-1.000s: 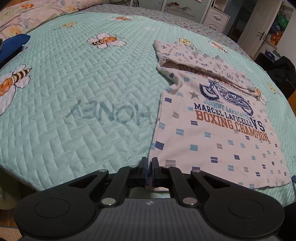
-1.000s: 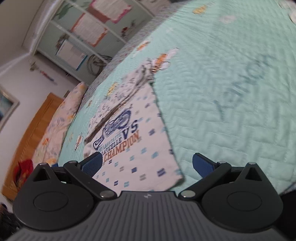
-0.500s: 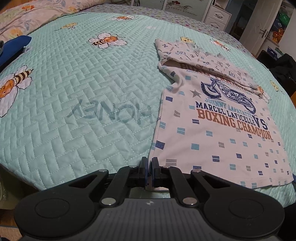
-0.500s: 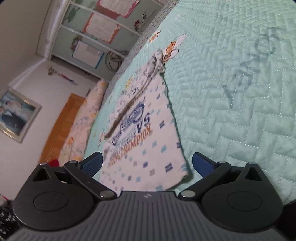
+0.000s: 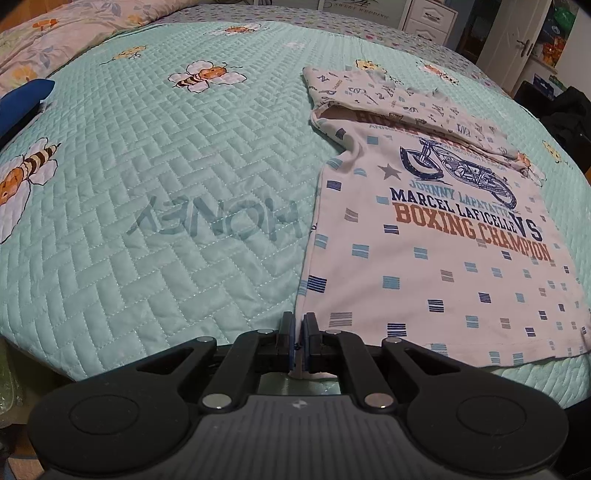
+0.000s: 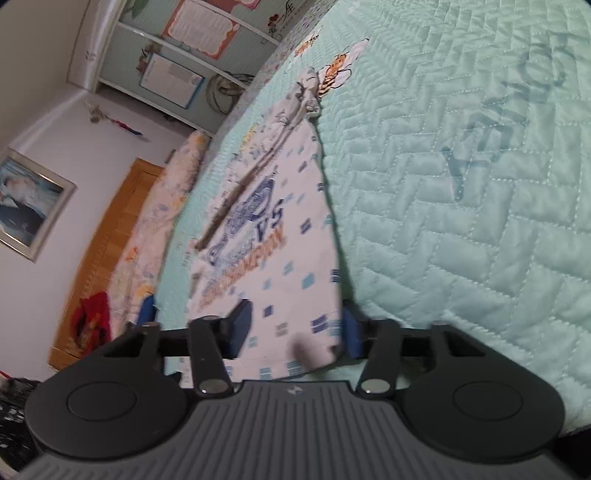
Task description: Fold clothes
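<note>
A white T-shirt (image 5: 424,258) with a motorbike print and "BOXING CHAMPION" lettering lies flat on the teal quilted bedspread (image 5: 166,184), its upper part folded over. My left gripper (image 5: 298,325) is shut on the shirt's near left hem corner at the bed's edge. In the right wrist view the same shirt (image 6: 288,258) runs away from me. My right gripper (image 6: 293,328) is closing around the other hem corner. The cloth lies between its blue pads (image 6: 240,325), which still stand apart.
Floral bedding (image 5: 55,33) and a blue object (image 5: 22,99) lie at the far left of the bed. White drawers (image 5: 428,18) and a door (image 5: 517,44) stand beyond it. A wooden headboard (image 6: 110,251) and a red item (image 6: 92,317) show in the right view.
The right gripper's jaws have narrowed from wide open to either side of the shirt's hem corner, and it has come closer to the cloth. The left gripper holds its corner unchanged.
</note>
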`<action>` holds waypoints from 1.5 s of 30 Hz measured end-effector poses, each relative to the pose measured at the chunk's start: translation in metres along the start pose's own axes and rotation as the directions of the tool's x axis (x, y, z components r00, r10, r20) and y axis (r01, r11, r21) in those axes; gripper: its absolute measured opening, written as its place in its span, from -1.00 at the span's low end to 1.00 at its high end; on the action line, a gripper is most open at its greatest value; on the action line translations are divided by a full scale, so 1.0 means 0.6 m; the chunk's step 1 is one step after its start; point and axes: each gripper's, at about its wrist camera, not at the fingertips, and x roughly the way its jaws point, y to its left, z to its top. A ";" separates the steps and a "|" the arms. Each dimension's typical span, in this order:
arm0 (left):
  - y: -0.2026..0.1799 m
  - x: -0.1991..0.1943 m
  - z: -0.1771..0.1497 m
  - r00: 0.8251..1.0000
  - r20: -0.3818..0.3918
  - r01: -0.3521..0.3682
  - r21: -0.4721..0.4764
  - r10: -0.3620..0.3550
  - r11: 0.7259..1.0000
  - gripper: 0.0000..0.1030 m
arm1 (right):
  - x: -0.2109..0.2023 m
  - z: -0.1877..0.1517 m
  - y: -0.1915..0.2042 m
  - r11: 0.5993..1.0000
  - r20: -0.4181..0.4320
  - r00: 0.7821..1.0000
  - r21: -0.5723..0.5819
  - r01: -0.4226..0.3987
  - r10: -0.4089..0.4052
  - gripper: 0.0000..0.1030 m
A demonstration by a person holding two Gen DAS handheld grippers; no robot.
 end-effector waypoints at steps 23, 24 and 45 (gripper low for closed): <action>0.004 0.000 0.002 1.000 -0.007 0.003 0.024 -0.003 1.000 -0.83 | -0.021 0.000 -0.002 0.992 -0.043 0.991 0.003 0.128 -0.128 -0.90; 0.003 0.000 0.002 1.000 -0.007 0.002 0.026 -0.001 1.000 -0.83 | -0.023 -0.001 -0.009 0.993 -0.041 0.993 0.028 0.116 -0.115 -0.91; 0.064 0.001 0.011 0.980 0.020 0.197 -0.281 -0.199 0.939 -0.07 | -0.062 -0.028 0.010 0.983 0.170 0.982 0.145 -0.109 0.083 -0.35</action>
